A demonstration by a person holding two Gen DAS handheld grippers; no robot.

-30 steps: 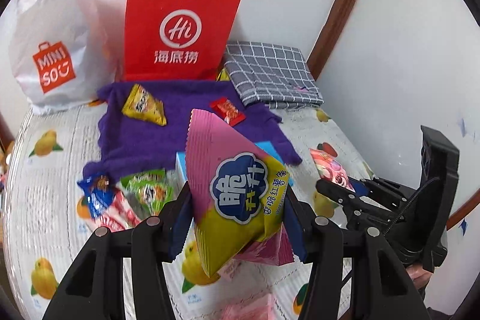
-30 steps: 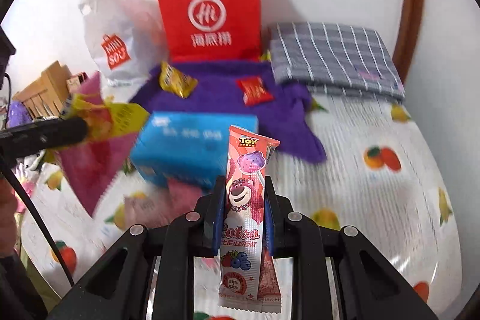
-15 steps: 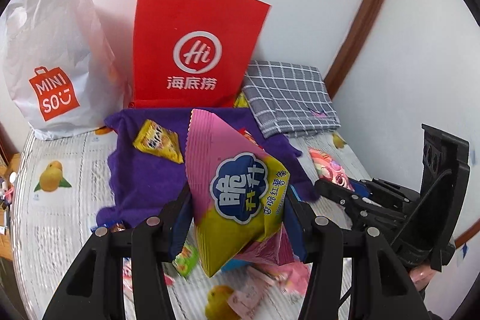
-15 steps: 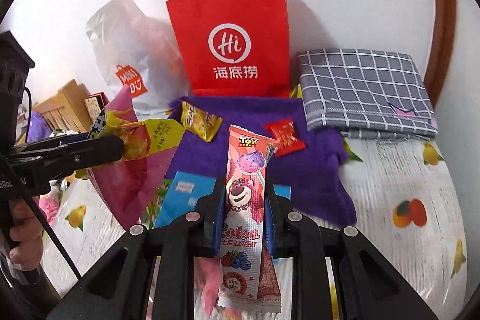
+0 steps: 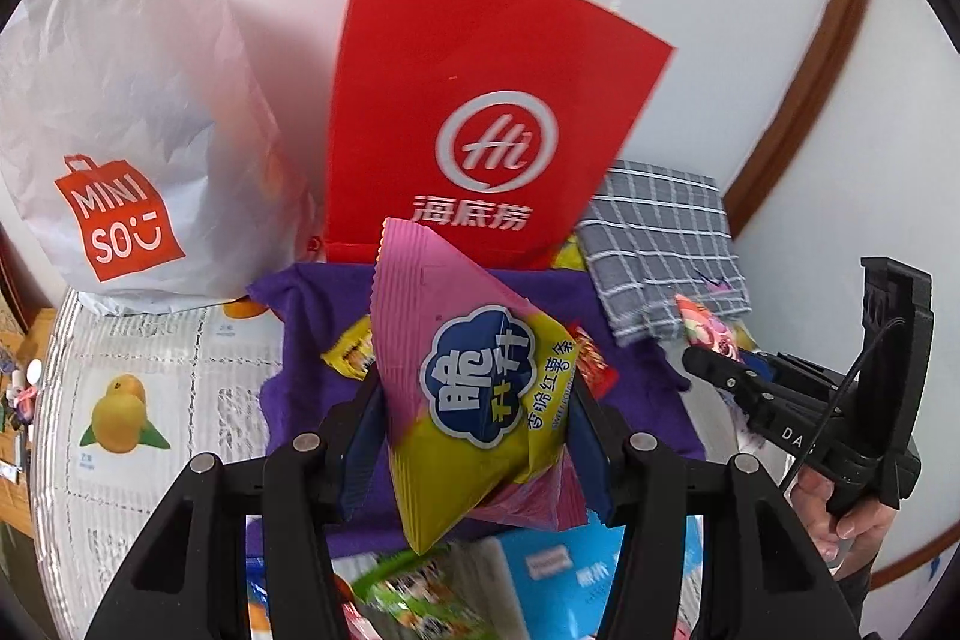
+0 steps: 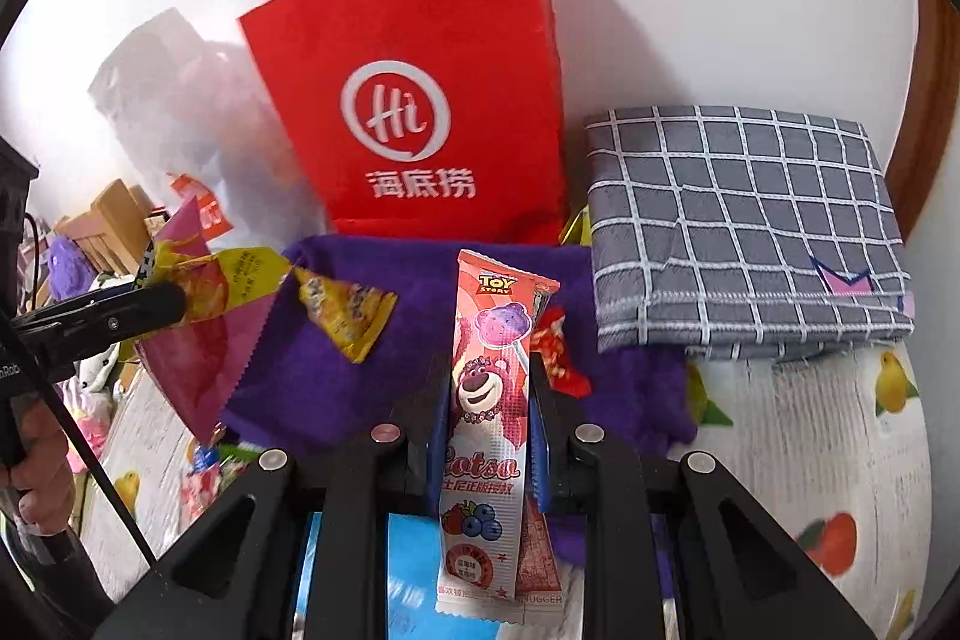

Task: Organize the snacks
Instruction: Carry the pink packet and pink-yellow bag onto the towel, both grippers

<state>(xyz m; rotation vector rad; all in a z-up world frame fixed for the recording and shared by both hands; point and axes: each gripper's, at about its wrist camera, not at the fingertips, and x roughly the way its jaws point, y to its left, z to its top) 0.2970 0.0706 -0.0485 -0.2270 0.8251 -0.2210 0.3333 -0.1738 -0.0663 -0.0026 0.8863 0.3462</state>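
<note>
Left tongs [image 5: 474, 430] clamped on a pink-and-yellow chip bag [image 5: 462, 400], held upright above a purple towel [image 5: 312, 334] spread on a fruit-print tabletop [image 5: 120, 400]. Right tongs [image 6: 489, 436] clamped on a tall pink lollipop packet [image 6: 486, 430] printed with a bear, standing upright between the fingers, with a second flat wrapper pressed behind it. Directly ahead in both views, a red paper bag [image 5: 480, 112] with white handles, upright against the wall at the far edge of the towel. To its left, a white Miniso bag [image 5: 120, 148]; to its right, a folded grey checked cloth [image 6: 744, 226] lying partly on the towel. On the towel itself, a small yellow snack packet [image 6: 345, 310] and a small red candy wrapper [image 6: 558, 352], apart from each other. Below the left tongs, near the camera, a blurred green packet [image 5: 408, 592] beside a blue box [image 5: 570, 568]. In the right view, the chip bag seen from its side at far left, pinched by the other tool.
</note>
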